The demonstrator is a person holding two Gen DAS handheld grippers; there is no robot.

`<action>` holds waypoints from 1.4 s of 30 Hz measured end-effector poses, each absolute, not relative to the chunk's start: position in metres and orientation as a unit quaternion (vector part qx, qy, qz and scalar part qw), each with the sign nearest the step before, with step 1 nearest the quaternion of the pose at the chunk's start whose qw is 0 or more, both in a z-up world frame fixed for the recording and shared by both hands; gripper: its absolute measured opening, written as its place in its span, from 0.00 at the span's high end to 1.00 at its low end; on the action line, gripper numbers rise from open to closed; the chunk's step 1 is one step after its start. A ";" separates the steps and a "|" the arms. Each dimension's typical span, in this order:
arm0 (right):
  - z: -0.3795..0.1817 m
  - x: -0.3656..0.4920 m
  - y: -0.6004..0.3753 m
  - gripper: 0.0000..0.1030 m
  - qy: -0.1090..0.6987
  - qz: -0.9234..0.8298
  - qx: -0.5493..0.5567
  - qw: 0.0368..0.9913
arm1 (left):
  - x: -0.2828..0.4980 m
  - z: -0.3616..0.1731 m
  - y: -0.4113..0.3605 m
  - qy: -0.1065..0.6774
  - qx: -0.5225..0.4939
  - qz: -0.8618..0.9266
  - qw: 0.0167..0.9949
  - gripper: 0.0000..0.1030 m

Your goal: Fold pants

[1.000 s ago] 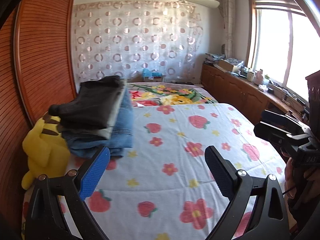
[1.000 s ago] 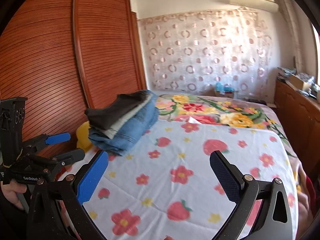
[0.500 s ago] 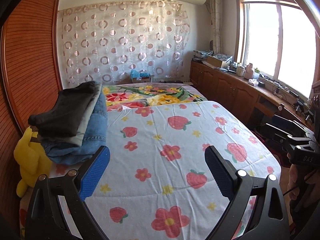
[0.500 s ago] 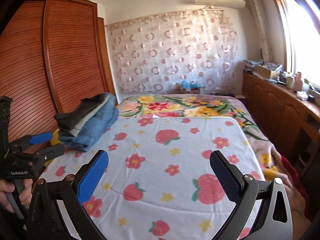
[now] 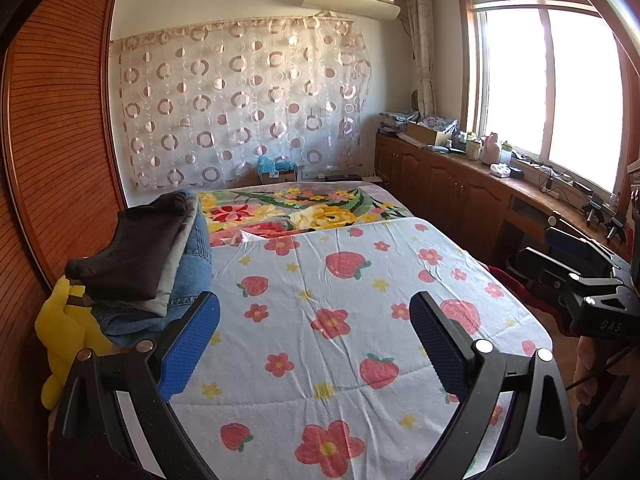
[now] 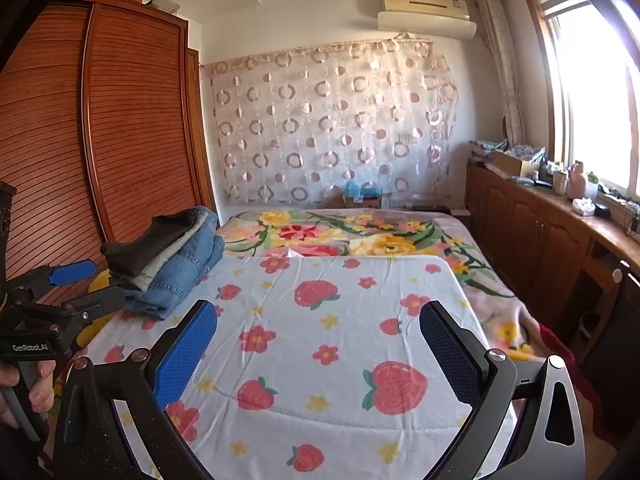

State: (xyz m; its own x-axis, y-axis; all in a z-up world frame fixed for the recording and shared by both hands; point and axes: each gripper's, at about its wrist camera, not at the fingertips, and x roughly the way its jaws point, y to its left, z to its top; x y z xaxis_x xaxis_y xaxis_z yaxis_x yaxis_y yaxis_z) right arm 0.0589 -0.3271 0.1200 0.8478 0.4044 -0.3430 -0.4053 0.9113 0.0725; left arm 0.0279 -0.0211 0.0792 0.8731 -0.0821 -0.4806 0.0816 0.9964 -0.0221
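Both views have swung right since earlier, the pants stack [image 5: 136, 264] now sitting further left. Left hand-held gripper [image 5: 316, 344] and right hand-held gripper [image 6: 320, 344] released, empty, above the strawberry sheet [image 5: 340, 320]. Folded stack rests on the sheet's far-left edge, beside the wardrobe [image 6: 120, 120].

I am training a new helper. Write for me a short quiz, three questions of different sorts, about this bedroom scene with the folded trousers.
1. True or false: the left tongs are holding a garment.
2. Which item is on top of the stack of folded trousers? A) black-brown trousers B) blue denim jeans C) a white towel
3. Fill in: the yellow plush toy lies between the stack and the wooden slatted ______.

Key: 1. False; both the left and right tongs are open and empty above the white strawberry-and-flower blanket. 2. A. 3. wardrobe.
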 end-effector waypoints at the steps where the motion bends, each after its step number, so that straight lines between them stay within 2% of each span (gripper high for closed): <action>1: 0.118 0.058 -0.327 0.02 0.178 0.212 -0.001 0.961 | 0.027 0.079 -0.021 0.247 -0.001 -0.042 0.968 0.07; 20: 0.124 0.052 -0.338 0.02 0.146 0.205 -0.003 0.968 | 0.008 0.106 -0.002 0.217 -0.007 -0.025 0.976 0.07; 42: 0.115 0.050 -0.338 0.02 0.142 0.207 -0.003 0.968 | 0.004 0.107 0.005 0.211 -0.015 -0.015 0.977 0.07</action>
State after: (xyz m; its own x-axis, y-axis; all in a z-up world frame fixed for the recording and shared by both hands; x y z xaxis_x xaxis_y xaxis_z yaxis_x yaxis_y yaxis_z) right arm 0.0498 -0.3382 0.1151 0.8744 0.3992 -0.2759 -0.4009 0.9146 0.0528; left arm 0.0037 0.0047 0.1072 0.9101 -0.0361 -0.4127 0.0232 0.9991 -0.0362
